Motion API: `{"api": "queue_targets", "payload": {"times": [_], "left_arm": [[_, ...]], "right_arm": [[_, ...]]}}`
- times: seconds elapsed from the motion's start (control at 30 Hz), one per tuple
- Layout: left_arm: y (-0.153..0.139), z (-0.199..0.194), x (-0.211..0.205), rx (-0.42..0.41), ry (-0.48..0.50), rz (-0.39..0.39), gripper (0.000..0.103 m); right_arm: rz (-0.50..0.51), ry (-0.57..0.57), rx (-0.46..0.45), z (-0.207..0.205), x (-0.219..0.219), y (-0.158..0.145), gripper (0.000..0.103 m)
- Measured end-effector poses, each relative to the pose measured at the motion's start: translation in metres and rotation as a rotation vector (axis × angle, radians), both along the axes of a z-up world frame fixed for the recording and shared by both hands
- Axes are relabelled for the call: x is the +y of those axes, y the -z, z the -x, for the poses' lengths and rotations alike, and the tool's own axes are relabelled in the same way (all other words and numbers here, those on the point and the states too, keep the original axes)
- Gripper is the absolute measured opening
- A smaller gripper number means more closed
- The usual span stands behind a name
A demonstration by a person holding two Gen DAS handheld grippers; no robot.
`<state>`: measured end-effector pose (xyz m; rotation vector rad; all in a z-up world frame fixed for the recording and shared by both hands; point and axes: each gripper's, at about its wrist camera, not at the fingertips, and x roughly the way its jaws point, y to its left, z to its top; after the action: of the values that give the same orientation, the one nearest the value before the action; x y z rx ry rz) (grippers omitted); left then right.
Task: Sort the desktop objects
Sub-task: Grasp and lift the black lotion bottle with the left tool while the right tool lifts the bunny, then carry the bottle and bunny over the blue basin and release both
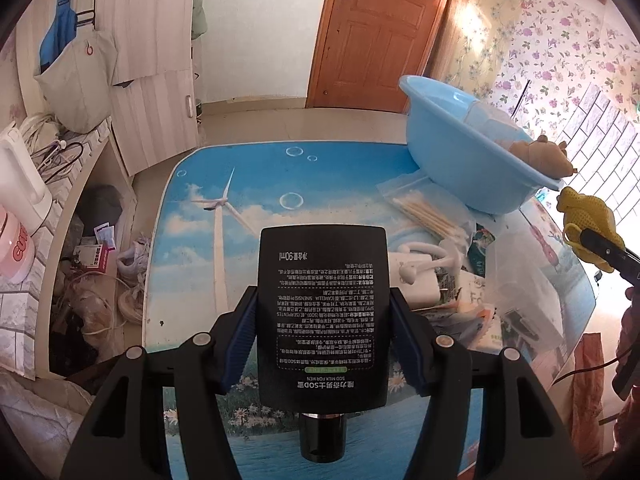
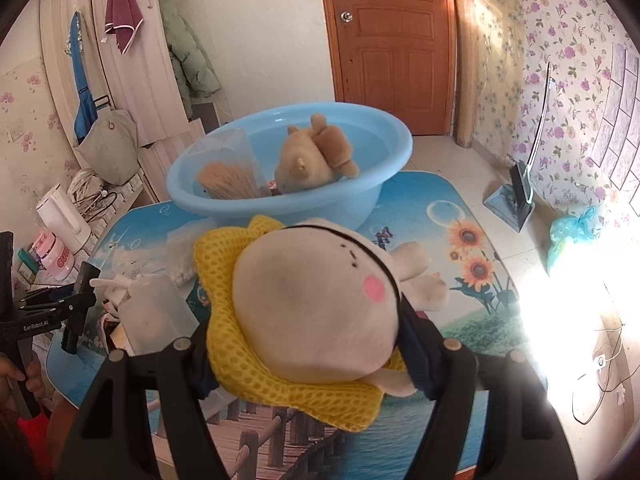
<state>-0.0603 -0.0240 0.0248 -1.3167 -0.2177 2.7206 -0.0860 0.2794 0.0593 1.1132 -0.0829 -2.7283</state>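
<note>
My left gripper (image 1: 323, 320) is shut on a black lotion tube (image 1: 323, 312), cap toward the camera, held above the picture-print table (image 1: 240, 184). My right gripper (image 2: 308, 344) is shut on a white plush doll with a yellow mesh collar (image 2: 312, 304), held above the table in front of the blue basin (image 2: 372, 140). The basin holds a brown plush toy (image 2: 316, 156) and a clear cup of wooden sticks (image 2: 230, 178). In the left wrist view the basin (image 1: 452, 148) stands at the right, with the doll's yellow collar (image 1: 586, 216) beside it.
On the table lie a bag of cotton swabs (image 1: 424, 212), a white charger with cable (image 1: 416, 268), a clear plastic box (image 1: 524, 280) and paper packets (image 1: 472, 316). A shelf with a white kettle (image 1: 20, 184) stands left. The wooden door (image 2: 392, 40) is behind.
</note>
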Motion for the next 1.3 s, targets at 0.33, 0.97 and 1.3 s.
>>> {"api": "queue_targets", "payload": {"times": [0.33, 0.97, 1.3], "left_arm": [[-0.03, -0.003, 0.012, 0.054, 0.029, -0.021, 0.061], [-0.033, 0.009, 0.015, 0.057, 0.014, -0.025, 0.062], [-0.051, 0.004, 0.011, 0.098, 0.008, -0.025, 0.062]], "right_arm": [[0.029, -0.033, 0.07, -0.008, -0.002, -0.024, 0.072], [0.079, -0.051, 0.088, 0.002, 0.005, -0.027, 0.072], [0.078, -0.062, 0.098, 0.0, -0.002, -0.029, 0.072]]}}
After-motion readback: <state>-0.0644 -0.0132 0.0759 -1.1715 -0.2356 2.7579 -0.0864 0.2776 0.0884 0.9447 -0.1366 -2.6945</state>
